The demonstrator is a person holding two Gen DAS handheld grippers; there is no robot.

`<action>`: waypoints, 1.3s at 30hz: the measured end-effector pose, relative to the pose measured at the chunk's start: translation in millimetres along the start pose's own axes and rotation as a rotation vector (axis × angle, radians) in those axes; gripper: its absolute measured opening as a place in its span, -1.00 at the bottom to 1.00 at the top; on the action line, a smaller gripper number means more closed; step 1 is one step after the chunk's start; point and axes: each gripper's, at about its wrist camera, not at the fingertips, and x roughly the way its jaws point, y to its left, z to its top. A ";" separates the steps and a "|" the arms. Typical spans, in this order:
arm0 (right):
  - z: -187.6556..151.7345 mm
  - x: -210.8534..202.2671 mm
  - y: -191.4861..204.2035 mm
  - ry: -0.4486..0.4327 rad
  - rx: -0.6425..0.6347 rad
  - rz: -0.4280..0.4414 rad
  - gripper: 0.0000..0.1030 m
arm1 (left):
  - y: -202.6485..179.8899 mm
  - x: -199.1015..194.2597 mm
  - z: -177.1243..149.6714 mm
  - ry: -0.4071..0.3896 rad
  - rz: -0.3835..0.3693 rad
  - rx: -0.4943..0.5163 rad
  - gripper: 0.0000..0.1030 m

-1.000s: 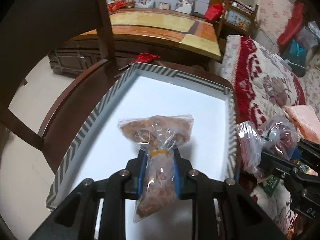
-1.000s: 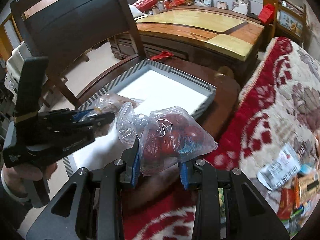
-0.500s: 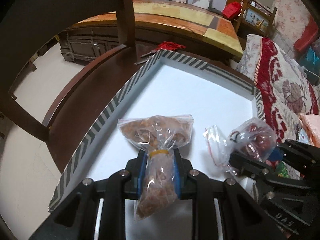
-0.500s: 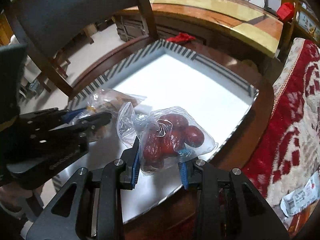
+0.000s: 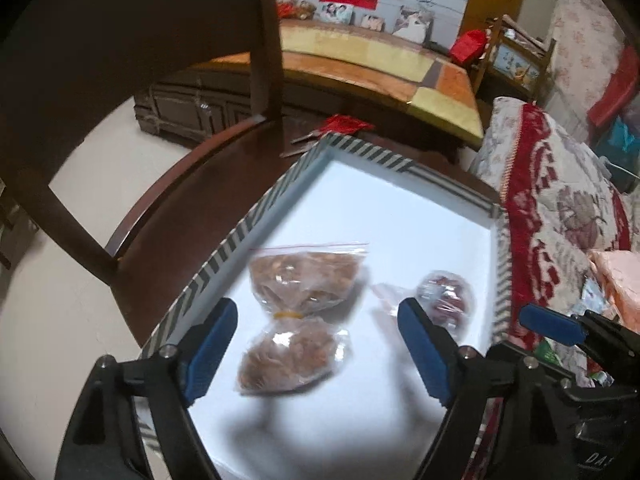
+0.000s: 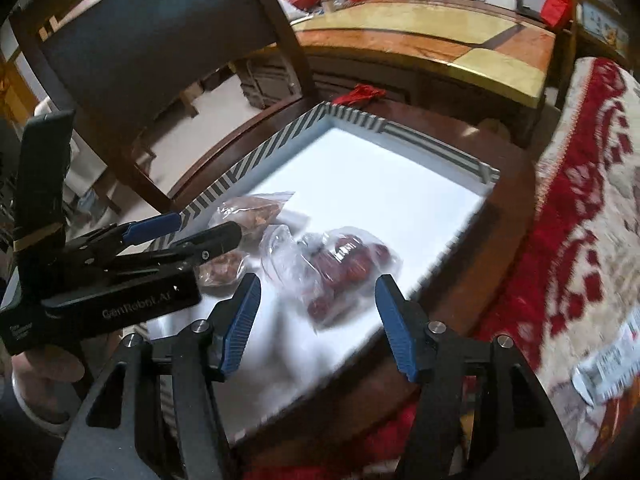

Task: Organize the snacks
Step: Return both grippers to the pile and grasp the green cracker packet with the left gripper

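A clear bag of brown snacks [image 5: 298, 312], tied with a yellow band, lies in the white tray [image 5: 400, 216] near its left wall. A clear bag of red dates [image 5: 444, 300] lies to its right in the tray. My left gripper [image 5: 316, 352] is open above the brown bag, apart from it. My right gripper [image 6: 316, 316] is open just over the date bag [image 6: 344, 268], not holding it. The brown bag [image 6: 248, 216] also shows in the right wrist view, partly hidden by the left gripper [image 6: 188, 228].
The tray has a striped rim [image 6: 256, 160] and sits on a dark wooden chair seat [image 5: 200, 196]. The chair back [image 6: 152, 28] rises at left. A red patterned quilt [image 6: 580, 220] with loose snack packets [image 6: 608, 368] lies to the right.
Both grippers have opened and let their bags drop into the tray. Both have pulled back a little from the bags.
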 end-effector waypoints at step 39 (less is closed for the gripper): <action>-165.1 -140.9 -136.1 -0.088 0.323 -0.222 0.16 | -176.3 -14.8 -68.9 0.165 -0.206 0.170 0.74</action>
